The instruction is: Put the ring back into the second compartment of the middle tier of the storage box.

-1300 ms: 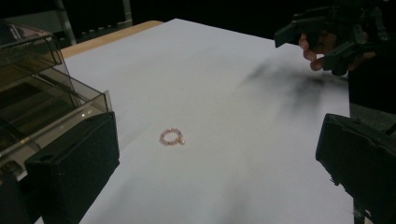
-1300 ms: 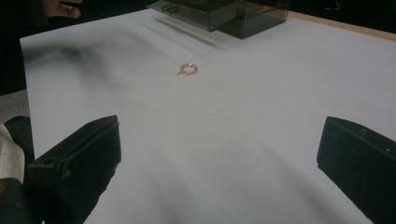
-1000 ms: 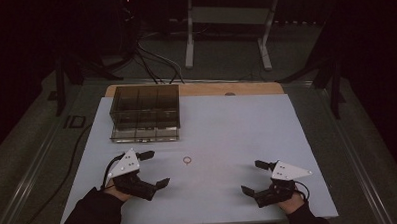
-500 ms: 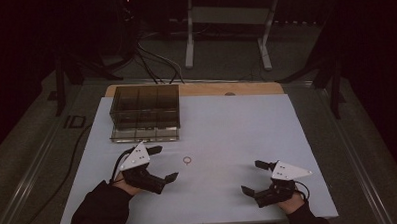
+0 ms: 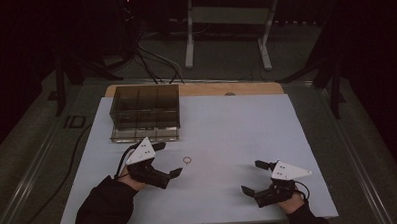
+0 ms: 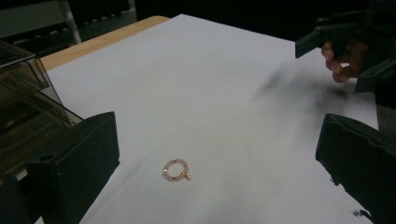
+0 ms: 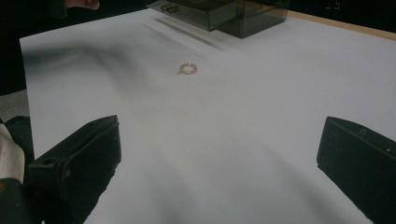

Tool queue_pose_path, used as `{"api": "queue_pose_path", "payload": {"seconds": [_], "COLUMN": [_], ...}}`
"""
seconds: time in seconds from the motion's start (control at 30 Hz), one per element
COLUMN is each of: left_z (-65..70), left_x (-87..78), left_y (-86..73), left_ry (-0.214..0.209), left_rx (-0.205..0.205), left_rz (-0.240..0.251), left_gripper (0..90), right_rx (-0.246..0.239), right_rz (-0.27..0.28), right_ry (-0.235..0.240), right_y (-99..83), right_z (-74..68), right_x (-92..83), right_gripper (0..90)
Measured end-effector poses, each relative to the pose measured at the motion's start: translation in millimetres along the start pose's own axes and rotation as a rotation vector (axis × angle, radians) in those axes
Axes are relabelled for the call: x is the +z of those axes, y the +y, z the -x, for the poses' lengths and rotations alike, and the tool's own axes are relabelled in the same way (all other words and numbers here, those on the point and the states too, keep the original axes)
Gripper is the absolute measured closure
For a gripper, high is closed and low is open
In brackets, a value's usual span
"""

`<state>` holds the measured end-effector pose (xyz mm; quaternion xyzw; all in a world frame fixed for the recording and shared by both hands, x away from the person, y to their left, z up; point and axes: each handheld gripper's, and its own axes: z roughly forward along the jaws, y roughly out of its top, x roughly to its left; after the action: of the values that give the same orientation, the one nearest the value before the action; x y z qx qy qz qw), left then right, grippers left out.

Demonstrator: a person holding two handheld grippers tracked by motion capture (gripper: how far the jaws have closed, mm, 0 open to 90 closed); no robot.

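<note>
From the high view, a white sheet (image 5: pixel 227 141) covers a wooden table in a dark room; one smoky clear plastic drawer box (image 5: pixel 145 112) stands far-left. One small pink beaded ring (image 5: pixel 187 159) lies beside the gaping left gripper (image 5: pixel 168 158); the right gripper (image 5: pixel 255 177) is likewise spread. In the left gripper view, the ring (image 6: pixel 176 170) sits between the jaws. In the right gripper view, it (image 7: pixel 188 69) lies well ahead.

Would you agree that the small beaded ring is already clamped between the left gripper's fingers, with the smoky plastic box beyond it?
Not quite: the beaded ring lies free on the white sheet, ahead of the open left gripper, as the left gripper view shows. The box does stand beyond.
</note>
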<state>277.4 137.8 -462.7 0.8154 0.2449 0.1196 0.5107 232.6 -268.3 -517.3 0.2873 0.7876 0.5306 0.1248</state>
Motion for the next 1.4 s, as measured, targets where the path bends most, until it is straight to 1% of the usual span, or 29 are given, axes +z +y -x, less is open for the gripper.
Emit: {"api": "queue_pose_path", "payload": {"seconds": [0.17, 0.3, 0.43, 0.57, 0.73, 0.83, 0.9, 0.97, 1.0, 1.07, 1.17, 1.23, 1.27, 1.3, 1.37, 1.4], "left_z": [-2.0, -2.8, -6.2, -7.6, -6.9, -6.5, -7.1, -7.8, -8.3, -8.6, -10.0, -11.1, -11.1, -11.4, -12.1, -13.2], "left_x": [6.3, 10.0, 12.0, 18.6, 29.4, 35.2, 38.3, 41.1, 42.4, 45.1, 48.8, 51.5, 51.5, 53.7, 54.5, 54.9], "left_y": [2.8, 4.7, 6.3, 6.0, 3.8, 2.5, 1.8, 1.6, 1.7, 1.3, -0.6, -2.2, -2.2, -3.5, -3.9, -4.0], "left_ry": [-0.007, -0.003, 0.006, 0.006, 0.000, 0.015, 0.012, 0.023, 0.032, 0.066, 0.071, 0.066, 0.066, 0.072, 0.082, 0.075], "left_rx": [-0.007, 0.011, -0.001, 0.007, -0.005, 0.000, -0.009, -0.016, -0.019, -0.024, -0.038, -0.056, -0.056, -0.060, -0.080, -0.093], "left_rz": [-0.001, -0.005, 0.005, -0.011, -0.030, -0.049, -0.056, -0.070, -0.080, -0.089, -0.121, -0.133, -0.133, -0.145, -0.134, -0.140], "left_gripper": [0.9, 0.9, 1.0, 1.6, 1.6, 1.6, 1.6, 1.7, 3.3, 4.1, 4.2, 4.3, 4.4, 4.8, 4.5, 4.5], "right_rx": [-0.001, -0.003, -0.001, -0.003, 0.000, -0.001, 0.000, 0.001, 0.000, 0.001, -0.001, 0.002, 0.002, 0.003, 0.002, 0.002], "right_rz": [-0.002, -0.002, -0.002, -0.003, -0.004, -0.006, -0.005, -0.004, -0.004, -0.004, -0.004, -0.002, -0.002, -0.002, -0.001, -0.001], "right_ry": [0.002, 0.001, 0.000, 0.001, 0.001, 0.002, 0.002, 0.002, 0.001, 0.002, 0.003, 0.003, 0.003, 0.004, 0.004, 0.004], "right_y": [-0.4, -0.1, -0.4, -0.4, -0.7, -0.6, -0.6, -0.8, -0.8, -0.7, -0.6, -0.8, -0.8, -0.8, -0.7, -0.6], "right_z": [0.3, -0.2, 0.0, -0.3, 0.2, -0.2, -0.2, 0.2, 0.3, 0.1, -0.1, 0.2, 0.2, 0.3, 0.1, -0.1], "right_x": [0.6, 0.5, 0.4, 0.7, 0.7, 0.7, 0.4, 0.3, 0.3, 0.5, 0.3, -0.1, -0.1, -0.2, -0.2, -0.2], "right_gripper": [0.0, 0.0, 0.0, 0.0, 0.0, 0.0, 0.0, 0.0, 0.0, 0.0, 0.0, 0.0, 0.0, 0.0, 0.0, 0.0]}}
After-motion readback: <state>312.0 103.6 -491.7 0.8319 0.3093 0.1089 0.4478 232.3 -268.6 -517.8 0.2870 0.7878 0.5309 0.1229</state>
